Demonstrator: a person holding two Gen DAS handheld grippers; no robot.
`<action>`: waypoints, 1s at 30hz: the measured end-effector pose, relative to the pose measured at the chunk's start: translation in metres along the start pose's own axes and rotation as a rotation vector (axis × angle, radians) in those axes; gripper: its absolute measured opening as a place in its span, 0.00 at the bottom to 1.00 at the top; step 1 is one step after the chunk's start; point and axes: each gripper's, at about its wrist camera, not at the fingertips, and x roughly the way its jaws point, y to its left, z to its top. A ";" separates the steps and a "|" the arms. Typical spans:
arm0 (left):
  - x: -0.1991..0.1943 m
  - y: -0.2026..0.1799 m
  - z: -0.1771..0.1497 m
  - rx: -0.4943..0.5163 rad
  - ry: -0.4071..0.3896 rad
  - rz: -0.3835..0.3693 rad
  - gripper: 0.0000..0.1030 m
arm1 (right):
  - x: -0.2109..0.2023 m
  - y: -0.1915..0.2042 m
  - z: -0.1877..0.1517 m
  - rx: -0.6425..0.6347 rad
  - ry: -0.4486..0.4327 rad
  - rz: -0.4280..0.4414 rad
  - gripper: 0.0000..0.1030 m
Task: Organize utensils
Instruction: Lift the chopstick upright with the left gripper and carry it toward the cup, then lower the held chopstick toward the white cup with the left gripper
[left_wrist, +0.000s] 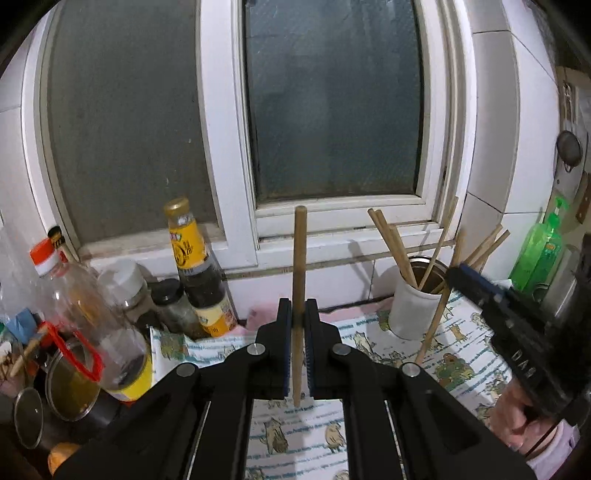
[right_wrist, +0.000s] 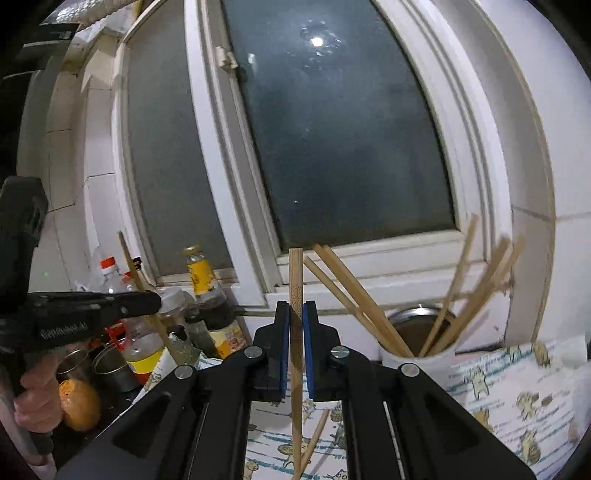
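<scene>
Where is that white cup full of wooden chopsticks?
The white cylindrical cup of wooden chopsticks stands right of centre in both wrist views, on the cartoon-printed cloth below the white-framed window.

Your left gripper (left_wrist: 297, 314) is clamped tight, pitched slightly downward. Your right gripper (right_wrist: 295, 314) is pinched too, nearly level.

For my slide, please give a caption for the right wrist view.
Right gripper holds one carved chopstick upright beside the white holder of chopsticks.

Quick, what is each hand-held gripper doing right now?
Left hand-held gripper: closed on a round chopstick.
Right hand-held gripper: closed on a carved chopstick.
</scene>
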 end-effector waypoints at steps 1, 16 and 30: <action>0.001 0.000 0.000 -0.013 0.029 0.000 0.05 | -0.003 0.002 0.006 -0.018 -0.018 -0.012 0.08; 0.001 -0.021 0.032 0.013 -0.023 -0.155 0.05 | -0.034 -0.025 0.040 -0.021 -0.379 -0.168 0.08; 0.002 -0.074 0.090 -0.042 -0.233 -0.284 0.05 | -0.039 -0.079 0.028 0.138 -0.513 -0.364 0.08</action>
